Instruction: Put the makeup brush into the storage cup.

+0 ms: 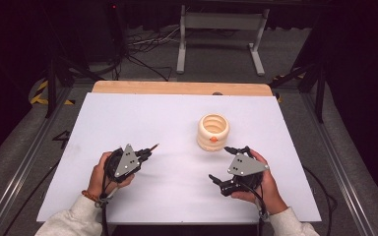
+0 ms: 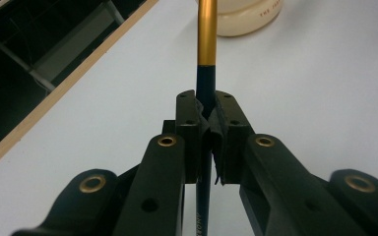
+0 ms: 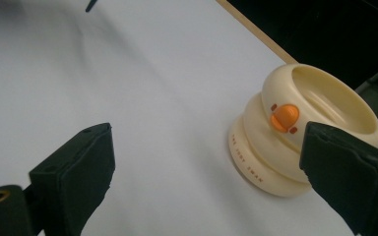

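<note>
A cream ribbed round holder (image 1: 213,132) with an orange button (image 3: 284,118) on its side stands upright on the white table, right of centre. My left gripper (image 2: 206,113) is shut on a slim pen (image 2: 206,34) with a dark blue body and a gold front part, which points toward the holder (image 2: 248,19). In the high view the left gripper (image 1: 145,155) sits at the near left, well short of the holder. My right gripper (image 1: 221,163) stands open just in front of the holder. Its wide jaws (image 3: 209,142) hold nothing, and the holder (image 3: 275,162) lies beyond the right jaw.
A white sheet (image 1: 177,113) covers the table, with a wooden strip (image 1: 177,87) along the far edge. Beyond it, a metal stand (image 1: 221,22) and loose cables (image 1: 147,44) are on the floor. Dark rails run along both sides.
</note>
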The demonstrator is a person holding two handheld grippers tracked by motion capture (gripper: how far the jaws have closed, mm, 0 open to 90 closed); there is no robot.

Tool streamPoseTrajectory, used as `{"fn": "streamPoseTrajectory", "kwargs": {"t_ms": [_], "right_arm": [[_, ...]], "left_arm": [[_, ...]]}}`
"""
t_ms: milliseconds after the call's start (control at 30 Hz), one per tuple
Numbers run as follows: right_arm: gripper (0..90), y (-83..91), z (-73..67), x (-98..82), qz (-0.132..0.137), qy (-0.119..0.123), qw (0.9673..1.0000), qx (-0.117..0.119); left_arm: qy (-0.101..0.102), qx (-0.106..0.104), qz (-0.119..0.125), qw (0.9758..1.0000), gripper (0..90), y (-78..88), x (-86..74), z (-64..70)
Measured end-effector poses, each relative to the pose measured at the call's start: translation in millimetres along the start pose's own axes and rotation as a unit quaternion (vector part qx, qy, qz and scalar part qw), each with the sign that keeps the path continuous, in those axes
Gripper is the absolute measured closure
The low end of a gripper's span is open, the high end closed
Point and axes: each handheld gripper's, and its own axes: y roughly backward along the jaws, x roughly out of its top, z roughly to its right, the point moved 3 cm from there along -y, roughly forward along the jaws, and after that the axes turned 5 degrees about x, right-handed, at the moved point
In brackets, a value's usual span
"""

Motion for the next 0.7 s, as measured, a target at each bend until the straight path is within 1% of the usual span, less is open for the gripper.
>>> {"fn": "streamPoseTrajectory", "kwargs": {"t_ms": [67,133,167,200,233,267,300,333,367,400,433,500,567,633,667,700], "right_arm": [[7.1,0.5,-0.3,-6.5,0.001,-0.001,1.0,0.001],[7.4,1.4,0.0,-14.3,0.0,-0.001,1.0,-0.004],[7.4,2.0,0.2,-17.6,0.0,-0.002,1.0,-0.005],[7.4,2.7,0.5,-20.6,0.001,-0.003,1.0,-0.007],[7.4,4.0,0.4,-24.2,-0.001,-0.006,1.0,-0.006],[7.4,5.3,0.5,-26.7,-0.003,-0.006,0.9999,-0.008],[7.4,7.2,0.3,-28.7,-0.003,-0.007,0.9999,-0.013],[7.4,7.2,0.3,-28.7,-0.003,-0.007,0.9999,-0.013],[7.4,9.8,0.5,-30.9,0.0,-0.009,0.9998,-0.018],[7.3,11.9,0.7,-32.6,0.005,-0.013,0.9997,-0.021],[7.1,14.9,0.9,-34.8,0.01,-0.018,0.9995,-0.026],[7.0,19.6,1.2,-38.3,0.015,-0.024,0.999,-0.035],[6.7,24.1,2.2,-42.7,0.023,-0.032,0.9983,-0.044],[5.2,27.7,4.0,-48.3,0.024,-0.044,0.9971,-0.058],[5.2,29.5,5.3,-51.0,0.026,-0.048,0.9965,-0.063],[5.2,31.4,6.3,-53.7,0.028,-0.058,0.9958,-0.065]], "left_arm": [[0.014,-0.006,0.007,0.9999,83.1,1.3,-0.8,-2.3],[0.032,-0.01,0.018,0.9993,83.1,3.4,-1.0,-5.0],[0.039,-0.015,0.023,0.9988,83.1,4.2,-0.9,-6.6],[0.052,-0.018,0.028,0.9981,83.1,5.4,-1.3,-8.5],[0.059,-0.019,0.032,0.9976,83.1,6.3,-1.6,-10.3],[0.059,-0.019,0.032,0.9976,83.1,6.3,-1.6,-10.3],[0.079,-0.025,0.042,0.9957,83.1,8.2,-2.8,-14.5],[0.079,-0.025,0.042,0.9957,83.1,8.2,-2.8,-14.5],[0.088,-0.028,0.045,0.9947,83.1,9.3,-3.2,-16.1],[0.096,-0.031,0.052,0.9935,83.1,10.7,-3.4,-18.2],[0.108,-0.036,0.06,0.9917,83.1,12.0,-3.4,-19.8],[0.123,-0.041,0.072,0.9889,83.1,14.8,-2.8,-23.6],[0.131,-0.045,0.079,0.9871,83.1,16.8,-1.8,-26.0],[0.142,-0.048,0.089,0.9847,83.1,18.1,-0.5,-28.4],[0.144,-0.049,0.092,0.984,83.0,18.6,0.4,-29.8],[0.147,-0.051,0.097,0.9831,83.1,19.1,1.8,-31.5]]}}
